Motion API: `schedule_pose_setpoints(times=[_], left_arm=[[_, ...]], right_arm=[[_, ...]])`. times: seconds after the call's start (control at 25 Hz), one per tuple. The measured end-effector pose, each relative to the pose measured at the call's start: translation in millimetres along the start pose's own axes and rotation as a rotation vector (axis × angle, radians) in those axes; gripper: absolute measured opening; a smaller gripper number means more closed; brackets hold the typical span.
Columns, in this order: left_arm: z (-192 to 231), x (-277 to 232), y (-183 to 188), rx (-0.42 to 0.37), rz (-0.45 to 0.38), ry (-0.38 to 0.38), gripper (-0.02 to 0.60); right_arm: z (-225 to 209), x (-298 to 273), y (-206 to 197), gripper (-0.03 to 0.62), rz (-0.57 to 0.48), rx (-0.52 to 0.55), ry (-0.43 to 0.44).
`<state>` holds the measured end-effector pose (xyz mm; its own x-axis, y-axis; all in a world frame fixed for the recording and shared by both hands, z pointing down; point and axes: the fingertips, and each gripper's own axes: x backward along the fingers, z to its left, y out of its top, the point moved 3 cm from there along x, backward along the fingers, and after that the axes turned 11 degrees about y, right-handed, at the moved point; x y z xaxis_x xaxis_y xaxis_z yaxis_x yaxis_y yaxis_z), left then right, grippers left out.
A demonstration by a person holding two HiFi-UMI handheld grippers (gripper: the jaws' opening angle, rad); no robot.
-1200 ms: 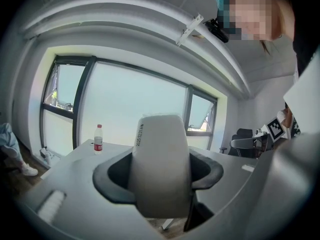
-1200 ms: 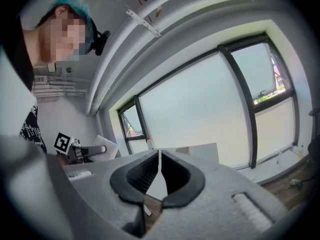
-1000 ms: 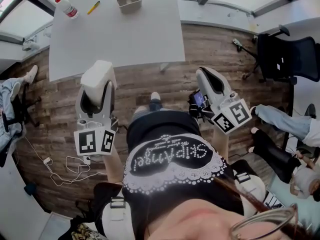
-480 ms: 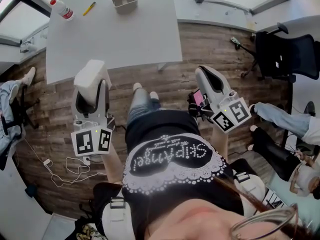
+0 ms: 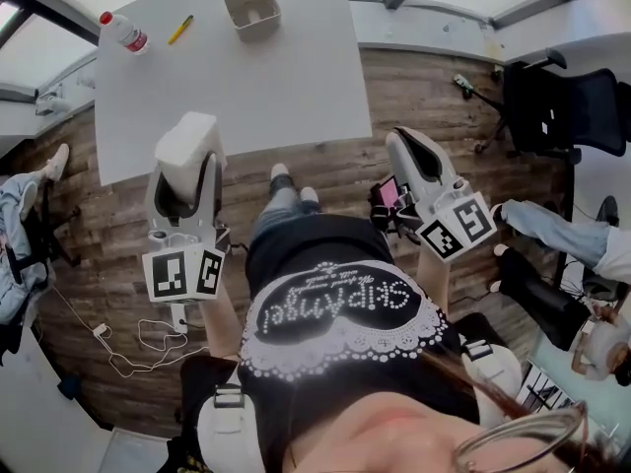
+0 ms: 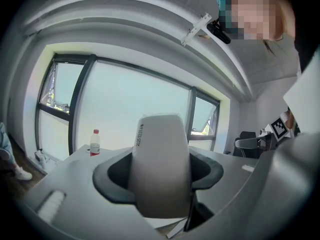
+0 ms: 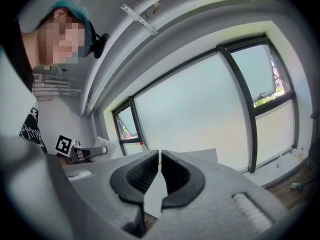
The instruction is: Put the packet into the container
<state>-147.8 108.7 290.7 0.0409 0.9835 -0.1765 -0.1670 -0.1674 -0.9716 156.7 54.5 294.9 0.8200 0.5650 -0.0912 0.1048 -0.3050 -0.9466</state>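
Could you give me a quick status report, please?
Left gripper shut on the packet. Right gripper shut, empty. Container on the table, packet not yet in. Bottle and pen left of it, apart.

This looks like an office: a white counter [image 5: 256,77] on a wood-plank floor [image 5: 414,97], a black swivel chair [image 5: 567,111] to one side, tall windows [image 6: 135,109] and loose cables [image 5: 148,341] underfoot.

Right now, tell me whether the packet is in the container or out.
Out: the left tool grips the packet; the container sits apart on the table.
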Motion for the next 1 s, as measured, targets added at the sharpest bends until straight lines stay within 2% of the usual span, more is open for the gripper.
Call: schedule_pose_setpoints(times=[0.44, 0.8, 1.0], left_arm=[[24, -52, 15, -0.006, 0.007, -0.071, 0.279], [40, -70, 14, -0.011, 0.026, -0.097, 0.279], [35, -78, 12, -0.017, 0.034, -0.127, 0.279]], right_arm=[[-8, -43, 12, 0.017, -0.003, 0.009, -0.054], [-9, -63, 12, 0.017, -0.010, 0.007, -0.081], [-12, -63, 9, 0.017, -0.005, 0.001, -0.101]])
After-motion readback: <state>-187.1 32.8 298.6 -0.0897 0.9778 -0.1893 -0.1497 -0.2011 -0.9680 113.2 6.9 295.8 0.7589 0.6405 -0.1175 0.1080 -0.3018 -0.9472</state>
